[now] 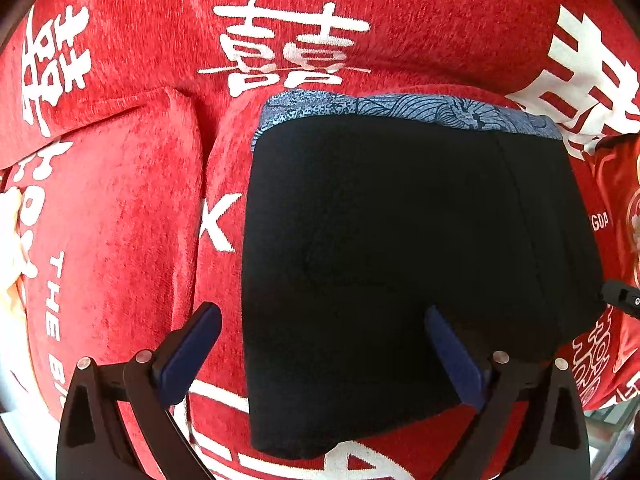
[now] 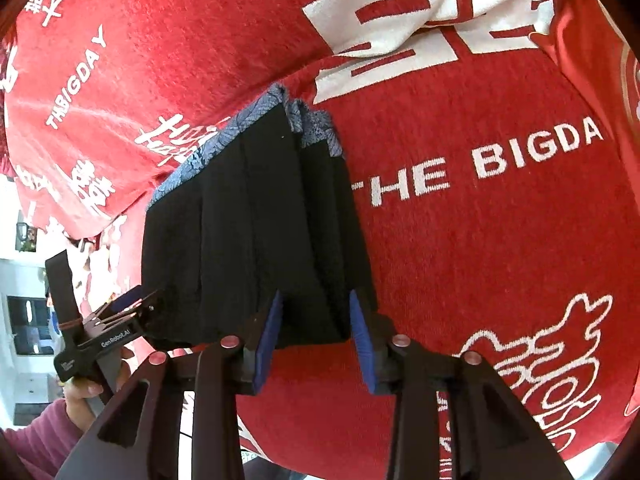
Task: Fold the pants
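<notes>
Red cover (image 1: pixel 120 208) with white lettering spans surface. Folded black pants (image 1: pixel 400 272) lie flat mid-cover, patterned waistband far. Left gripper (image 1: pixel 322 354) spread wide, empty, above near hem. Right gripper (image 2: pixel 316 334) spread, straddling pants corner.

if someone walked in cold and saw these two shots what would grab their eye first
The black folded pants with a blue patterned waistband fill the middle of both views, lying on a bright red cover printed with big white characters and words such as THE BIGDA. Next come the blue-padded grippers: the left gripper stands wide open at the pants' near left corner, and the right gripper straddles the near edge of the folded stack, its fingers apart.
</notes>
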